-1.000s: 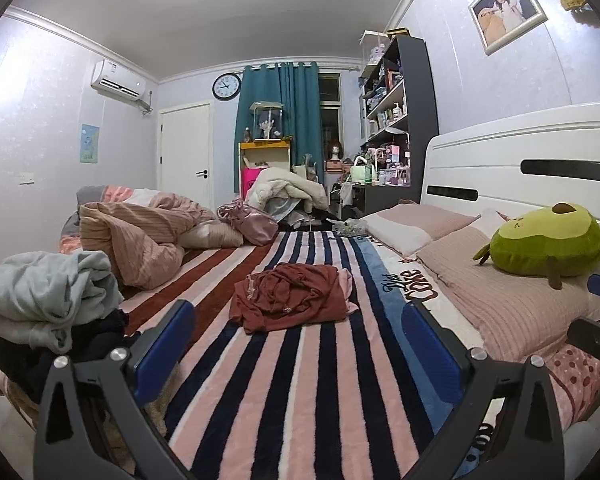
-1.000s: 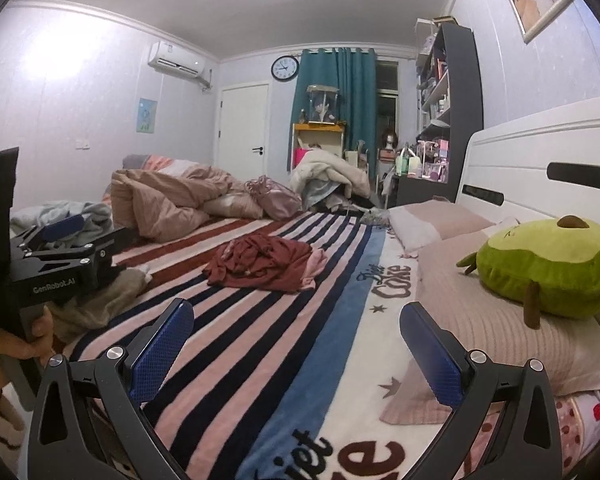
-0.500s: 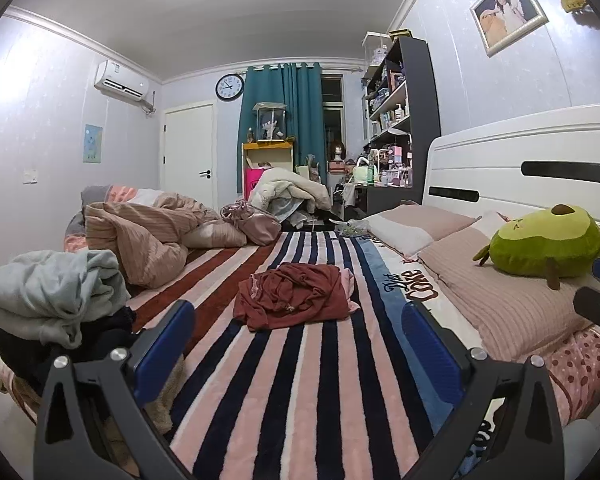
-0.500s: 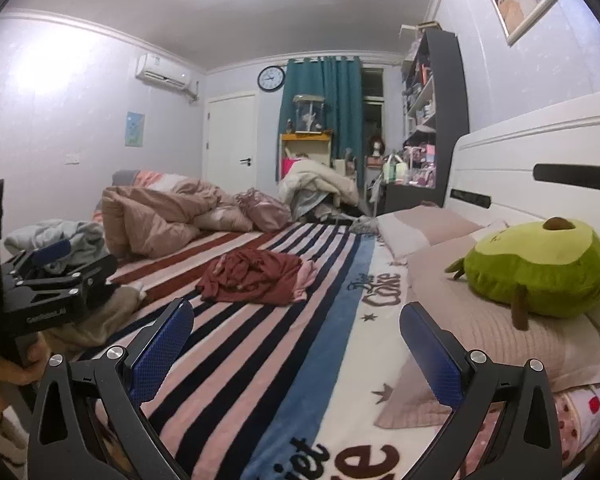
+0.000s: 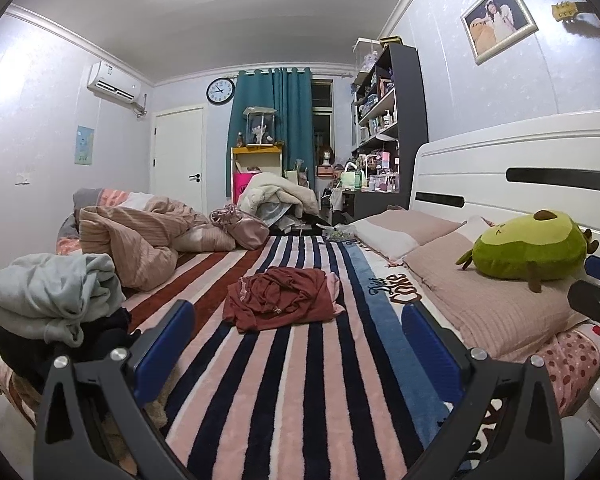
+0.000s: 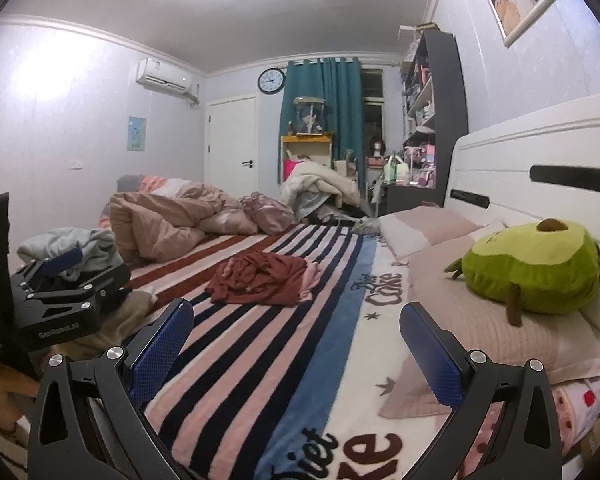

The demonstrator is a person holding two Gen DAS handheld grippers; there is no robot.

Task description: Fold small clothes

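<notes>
Both grippers have tilted slightly upward since the earlier frame. Left gripper (image 5: 296, 344) and right gripper (image 6: 296, 344) are spread wide, grasping nothing. Red garment (image 5: 281, 298) lies crumpled on the blanket (image 5: 300, 380), well ahead of both.

The striped blanket (image 6: 260, 360) is showing brown script lettering reading "Diet Coke" near the pillows, and larger cut-off letters "iet" and "ke" at its near end. The left tongs (image 6: 66, 312) body is carrying white lettering reading roughly "GenRobot.AI".
</notes>
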